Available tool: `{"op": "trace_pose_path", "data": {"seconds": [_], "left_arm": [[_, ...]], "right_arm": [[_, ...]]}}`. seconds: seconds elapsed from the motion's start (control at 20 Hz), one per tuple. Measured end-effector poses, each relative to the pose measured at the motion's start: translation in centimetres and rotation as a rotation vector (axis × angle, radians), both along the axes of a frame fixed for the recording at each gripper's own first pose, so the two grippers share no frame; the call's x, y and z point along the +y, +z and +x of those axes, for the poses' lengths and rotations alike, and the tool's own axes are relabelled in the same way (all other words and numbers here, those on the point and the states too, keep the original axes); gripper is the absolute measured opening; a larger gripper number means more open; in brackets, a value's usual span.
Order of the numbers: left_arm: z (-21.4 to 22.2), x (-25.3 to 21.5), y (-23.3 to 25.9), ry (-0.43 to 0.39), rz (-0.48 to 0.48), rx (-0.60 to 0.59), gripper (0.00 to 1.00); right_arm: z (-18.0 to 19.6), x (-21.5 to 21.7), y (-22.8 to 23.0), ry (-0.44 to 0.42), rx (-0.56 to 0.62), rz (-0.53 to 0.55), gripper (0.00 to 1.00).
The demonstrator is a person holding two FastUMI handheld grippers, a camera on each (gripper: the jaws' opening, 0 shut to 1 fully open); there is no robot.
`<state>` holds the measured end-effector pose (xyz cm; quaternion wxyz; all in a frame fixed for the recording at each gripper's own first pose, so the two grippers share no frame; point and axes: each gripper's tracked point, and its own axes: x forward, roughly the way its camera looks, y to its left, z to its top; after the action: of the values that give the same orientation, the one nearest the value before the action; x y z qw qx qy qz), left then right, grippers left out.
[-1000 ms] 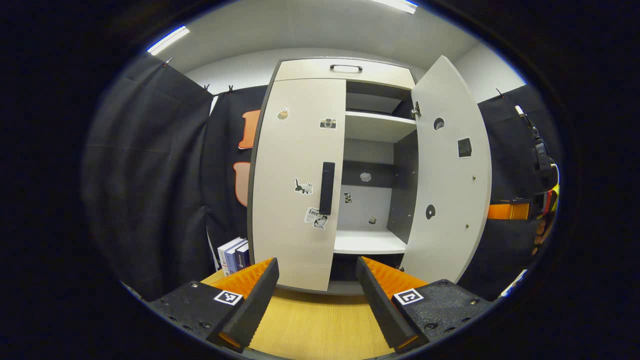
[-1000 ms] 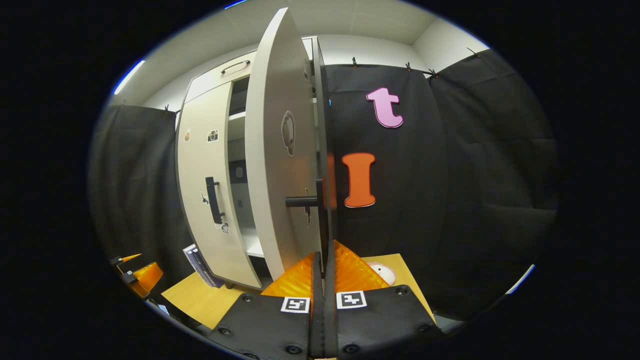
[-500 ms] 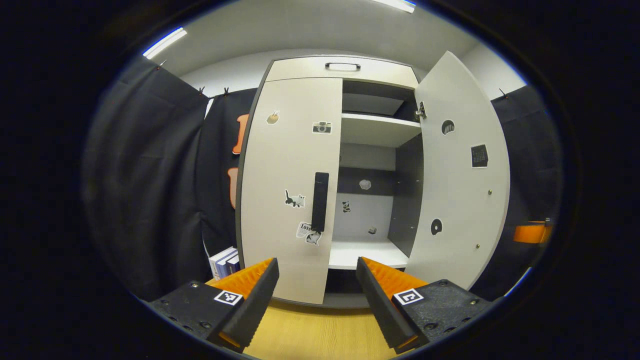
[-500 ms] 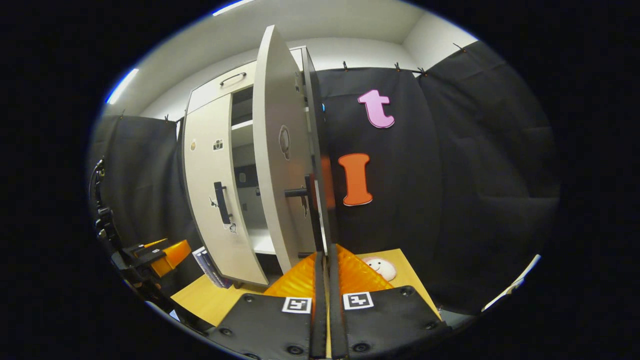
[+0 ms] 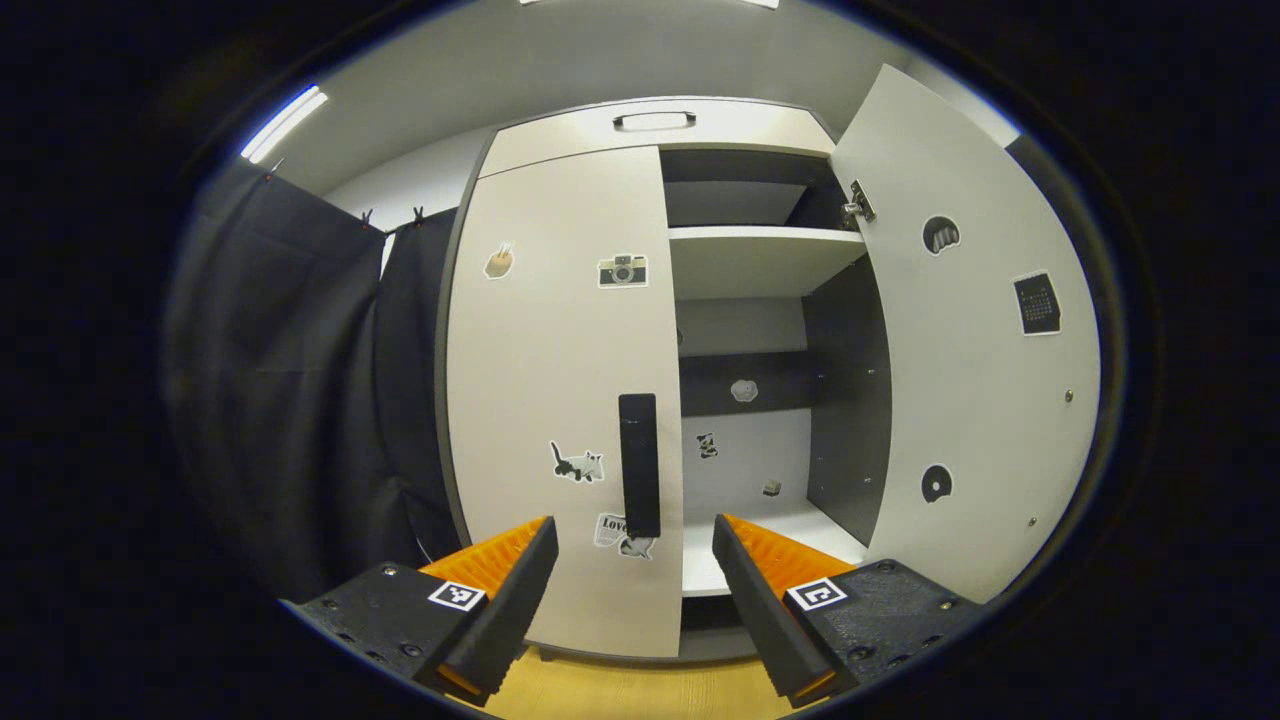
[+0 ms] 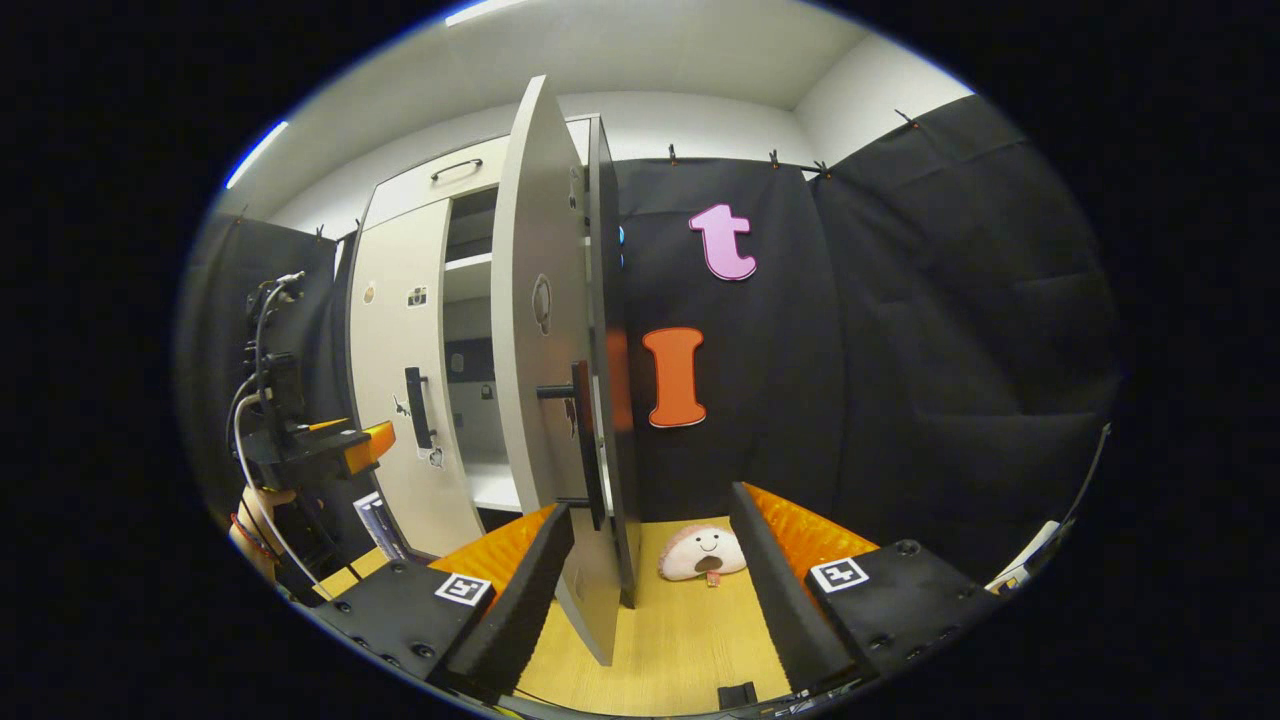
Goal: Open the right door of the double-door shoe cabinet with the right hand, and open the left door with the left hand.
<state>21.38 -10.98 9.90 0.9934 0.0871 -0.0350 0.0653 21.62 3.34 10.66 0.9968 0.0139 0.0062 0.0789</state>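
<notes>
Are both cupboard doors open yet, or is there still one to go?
One is done: the right door stands swung wide, and the right gripper is open, off its handle. The left door looks shut. The left gripper is open, pointing at the left door's handle without gripping it. Grabbing and pulling that door is left.

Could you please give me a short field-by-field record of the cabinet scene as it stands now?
right door: swung open
left door: closed
left door handle: ungrasped, ahead of the fingers
left gripper: open, facing the handle
right gripper: open, door edge between its fingers
plush toy: on the wooden surface
</notes>
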Motion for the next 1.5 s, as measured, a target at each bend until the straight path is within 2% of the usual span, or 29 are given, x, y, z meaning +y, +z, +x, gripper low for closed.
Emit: {"op": "trace_pose_path", "data": {"seconds": [0.05, 0.1, 0.15, 0.25, 0.3, 0.35, 0.4, 0.45, 0.5, 0.55, 0.6, 0.85, 0.9, 0.95, 1.0, 1.05, 1.1, 1.15, 1.2, 1.25, 1.4, 1.45, 1.5], "left_arm": [[1.2, 0.2, 0.1, 0.003, 0.003, -0.006, 0.95], [2.3, 0.5, 0.2, 0.007, -0.005, -0.007, 0.93], [3.3, 0.9, 0.2, 0.006, -0.020, -0.011, 0.95], [5.1, 1.7, 0.1, 0.004, -0.045, -0.009, 0.95], [6.0, 2.2, 0.1, 0.006, -0.051, -0.007, 0.95], [6.8, 2.7, 0.1, 0.007, -0.054, -0.001, 0.96], [7.5, 3.1, 0.2, 0.006, -0.056, -0.002, 0.95], [8.2, 3.4, 0.3, 0.002, -0.062, -0.004, 0.96], [8.8, 3.6, 0.2, -0.003, -0.069, 0.002, 0.95], [9.2, 3.7, 0.1, -0.004, -0.070, 0.009, 0.96], [9.6, 3.9, 0.0, -0.003, -0.063, 0.013, 0.95], [11.6, 3.7, -1.1, -0.021, -0.050, 0.047, 0.95], [11.8, 3.5, -1.1, -0.028, -0.051, 0.051, 0.93], [12.0, 3.2, -1.2, -0.039, -0.056, 0.052, 0.88], [12.3, 2.9, -1.4, -0.047, -0.060, 0.058, 0.81], [12.3, 2.7, -1.5, -0.055, -0.066, 0.061, 0.67], [12.4, 2.4, -1.5, -0.063, -0.069, 0.059, 0.64], [12.4, 1.9, -1.6, -0.077, -0.078, 0.065, 0.54], [12.3, 1.8, -1.7, -0.065, -0.074, 0.071, 0.47], [12.3, 1.9, -1.8, -0.062, -0.062, 0.080, 0.34], [12.0, 2.1, -1.8, -0.057, -0.081, 0.075, 0.29], [11.8, 2.1, -1.9, -0.063, -0.078, 0.074, 0.23], [11.3, 2.2, -1.9, -0.067, -0.069, 0.078, 0.21]], "right_arm": [[0.0, -0.2, -0.1, -0.008, 0.004, -0.004, 0.92], [-0.1, -0.4, -0.2, -0.015, 0.006, -0.007, 0.92], [-0.2, -0.6, -0.2, -0.022, 0.007, -0.012, 1.00], [-0.2, -1.0, -0.2, -0.037, 0.008, -0.017, 1.00], [-0.2, -1.1, -0.3, -0.045, 0.010, -0.017, 0.92], [-0.1, -1.1, -0.3, -0.054, 0.011, -0.015, 1.00], [-0.1, -1.2, -0.2, -0.060, 0.013, -0.014, 0.92], [-0.1, -1.3, -0.3, -0.067, 0.015, -0.013, 0.92], [-0.2, -1.4, -0.3, -0.072, 0.018, -0.014, 1.00], [-0.2, -1.4, -0.3, -0.075, 0.020, -0.016, 1.00], [-0.2, -1.4, -0.3, -0.077, 0.022, -0.019, 0.92], [-0.2, -1.2, -0.5, -0.081, 0.034, -0.027, 0.92], [-0.4, -1.1, -0.5, -0.079, 0.040, -0.026, 1.00], [-0.4, -1.0, -0.5, -0.078, 0.040, -0.024, 0.92], [-0.4, -1.0, -0.4, -0.079, 0.038, -0.024, 1.00], [-0.3, -1.0, -0.3, -0.081, 0.035, -0.026, 1.00], [-0.4, -1.0, -0.3, -0.083, 0.033, -0.027, 1.00], [-0.4, -1.1, -0.3, -0.084, 0.033, -0.027, 1.00], [-0.4, -1.0, -0.2, -0.083, 0.034, -0.023, 0.92], [-0.5, -0.9, -0.3, -0.081, 0.036, -0.020, 0.92], [-0.5, -0.4, -0.4, -0.082, 0.045, -0.021, 0.92], [-0.4, -0.4, -0.3, -0.089, 0.046, -0.018, 0.92], [-0.5, -0.2, -0.3, -0.089, 0.047, -0.012, 1.00]]}}
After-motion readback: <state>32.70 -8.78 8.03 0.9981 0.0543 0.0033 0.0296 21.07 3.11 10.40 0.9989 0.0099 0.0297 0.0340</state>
